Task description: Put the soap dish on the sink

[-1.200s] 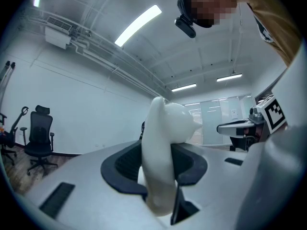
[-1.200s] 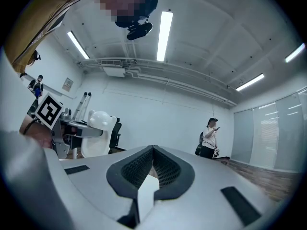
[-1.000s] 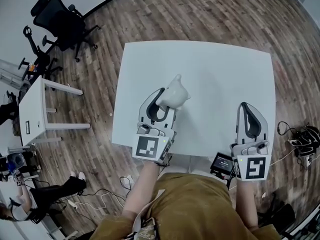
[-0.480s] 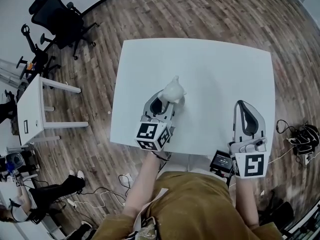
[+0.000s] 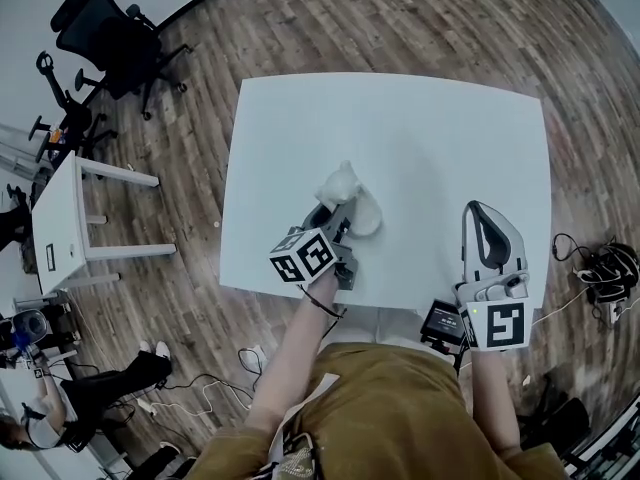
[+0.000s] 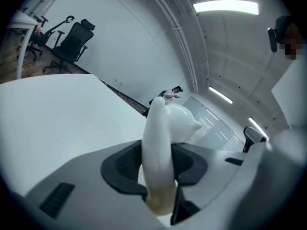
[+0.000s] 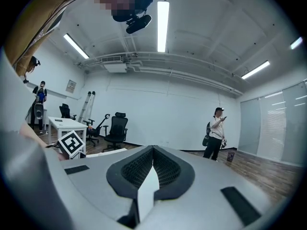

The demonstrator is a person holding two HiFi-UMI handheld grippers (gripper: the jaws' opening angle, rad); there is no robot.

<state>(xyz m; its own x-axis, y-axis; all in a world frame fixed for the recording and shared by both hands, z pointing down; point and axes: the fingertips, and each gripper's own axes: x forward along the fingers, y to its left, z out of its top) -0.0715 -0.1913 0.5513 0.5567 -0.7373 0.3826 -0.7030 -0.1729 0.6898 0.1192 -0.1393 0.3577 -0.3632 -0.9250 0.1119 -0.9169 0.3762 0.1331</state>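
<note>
Head view: left gripper sits over the near-left part of the white table, marker cube turned up on a corner, so the tool is rolled. White glossy soap dish sticks out of its tip, low over the tabletop. Can't tell if it touches yet. Right gripper is at the near-right table edge, well apart from the dish and carrying nothing. No sink shows in any view, only the bare table, with office chairs off to the side on wood floor.

Left gripper view: jaws are narrow and clamped on the dish, with the dark pads pinching its thin wall edge-on. The rounded body bulges past the right pad. The table fills the left half and slants hard, which confirms the roll.

Right gripper view: jaws are together and the ribbed pads meet with nothing between. A person stands far back by the wall.

Step in hand, my read: setting the dish down at the drop spot. To do it well:
- Untwist the wrist so the dish base faces down before contact.
- Keep the pinch steady, since the wall is thin and glossy and looks likely to slip or pivot.
- Ease down until the base rests flat, then open the jaws.
- Back out along the jaw line so the pad doesn't drag the rim.
- Keep the right tool parked clear.
</note>
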